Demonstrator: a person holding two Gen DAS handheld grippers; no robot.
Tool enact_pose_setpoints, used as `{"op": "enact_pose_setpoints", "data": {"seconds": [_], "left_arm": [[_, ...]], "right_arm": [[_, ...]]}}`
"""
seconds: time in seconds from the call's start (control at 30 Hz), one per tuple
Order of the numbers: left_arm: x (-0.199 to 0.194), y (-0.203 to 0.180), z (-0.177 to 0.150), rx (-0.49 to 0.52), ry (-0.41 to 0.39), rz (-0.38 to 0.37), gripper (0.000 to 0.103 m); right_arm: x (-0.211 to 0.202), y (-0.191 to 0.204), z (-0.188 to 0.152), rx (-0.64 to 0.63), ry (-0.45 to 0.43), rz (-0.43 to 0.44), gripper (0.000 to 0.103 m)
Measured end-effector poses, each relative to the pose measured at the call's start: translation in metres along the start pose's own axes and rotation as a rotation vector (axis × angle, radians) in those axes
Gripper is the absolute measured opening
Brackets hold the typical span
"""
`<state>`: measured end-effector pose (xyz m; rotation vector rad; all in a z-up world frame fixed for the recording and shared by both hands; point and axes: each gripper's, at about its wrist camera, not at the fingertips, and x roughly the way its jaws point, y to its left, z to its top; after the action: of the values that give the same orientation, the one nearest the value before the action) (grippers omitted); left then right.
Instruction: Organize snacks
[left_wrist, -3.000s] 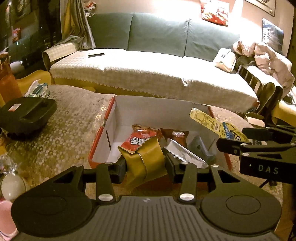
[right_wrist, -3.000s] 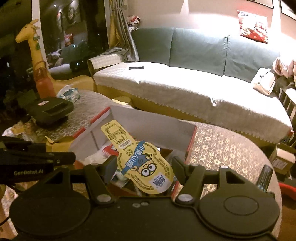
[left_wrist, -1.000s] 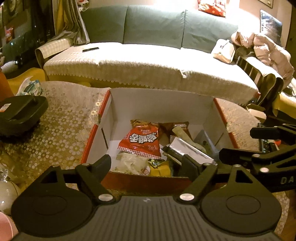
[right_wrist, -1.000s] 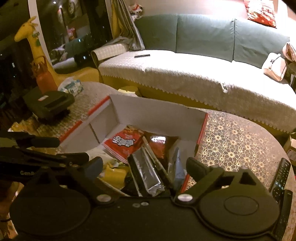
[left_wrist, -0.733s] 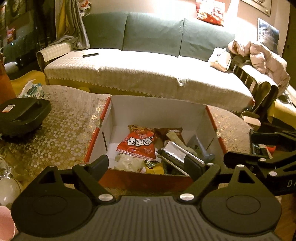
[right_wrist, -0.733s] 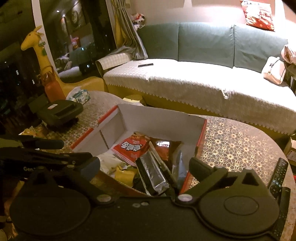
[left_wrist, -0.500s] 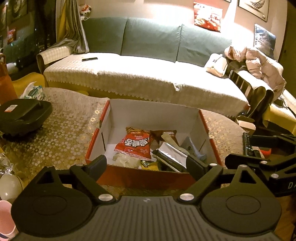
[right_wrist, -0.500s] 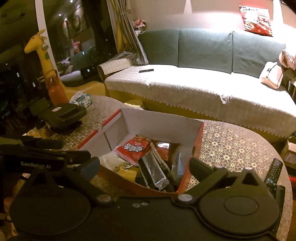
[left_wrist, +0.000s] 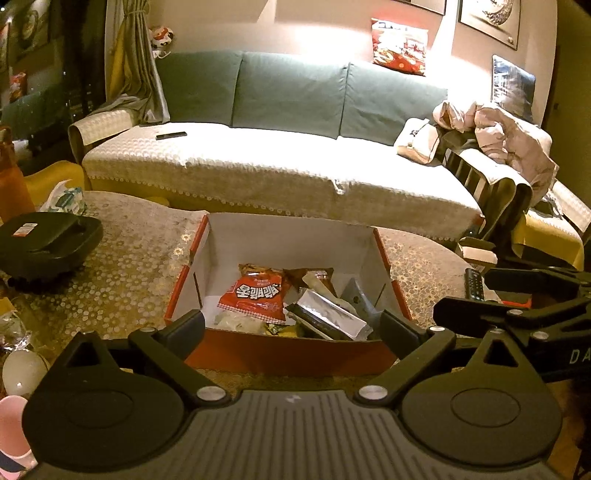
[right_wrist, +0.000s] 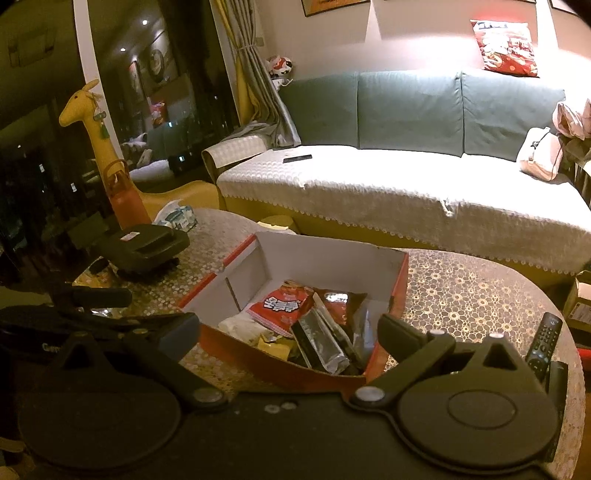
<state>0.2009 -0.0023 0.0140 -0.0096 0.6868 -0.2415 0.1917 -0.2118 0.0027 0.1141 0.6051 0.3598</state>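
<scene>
A red cardboard box (left_wrist: 288, 356) with a white inside stands on the patterned table. It holds several snacks: a red bag with Korean lettering (left_wrist: 255, 297), a silver packet (left_wrist: 330, 317) and brown wrappers. The box also shows in the right wrist view (right_wrist: 280, 363), with the red bag (right_wrist: 282, 308) and silver packet (right_wrist: 325, 347) inside. My left gripper (left_wrist: 291, 328) is open and empty, just in front of the box. My right gripper (right_wrist: 290, 332) is open and empty at the box's near right corner.
A black appliance (left_wrist: 44, 242) sits on the table at the left. Remote controls (right_wrist: 543, 345) lie at the table's right edge. A white egg-shaped object (left_wrist: 22, 373) and a pink thing lie at the near left. A green sofa (left_wrist: 288, 162) stands behind the table.
Three seconds ago each gripper was shut on a snack over the box. Both have opened and let go, the snacks lie in the box, and both grippers have pulled back from it.
</scene>
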Motion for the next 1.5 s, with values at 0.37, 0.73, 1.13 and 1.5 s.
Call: {"op": "enact_pose_setpoints", "data": {"seconds": [0.37, 0.73, 1.13, 1.5], "left_arm": [[-0.011, 0.004, 0.003, -0.016, -0.018, 0.019, 0.101], [-0.014, -0.003, 0.0, 0.0, -0.023, 0.024, 0.101], [-0.019, -0.005, 0.001, -0.005, -0.034, 0.036, 0.101], [-0.018, -0.01, -0.002, -0.004, -0.022, 0.046, 0.101]], "right_arm": [[-0.01, 0.003, 0.002, 0.025, -0.024, 0.019, 0.103], [-0.013, 0.007, 0.001, 0.026, -0.031, 0.021, 0.103], [-0.022, 0.006, -0.002, 0.042, -0.039, 0.026, 0.103], [-0.028, 0.003, -0.007, 0.061, -0.039, 0.022, 0.103]]}}
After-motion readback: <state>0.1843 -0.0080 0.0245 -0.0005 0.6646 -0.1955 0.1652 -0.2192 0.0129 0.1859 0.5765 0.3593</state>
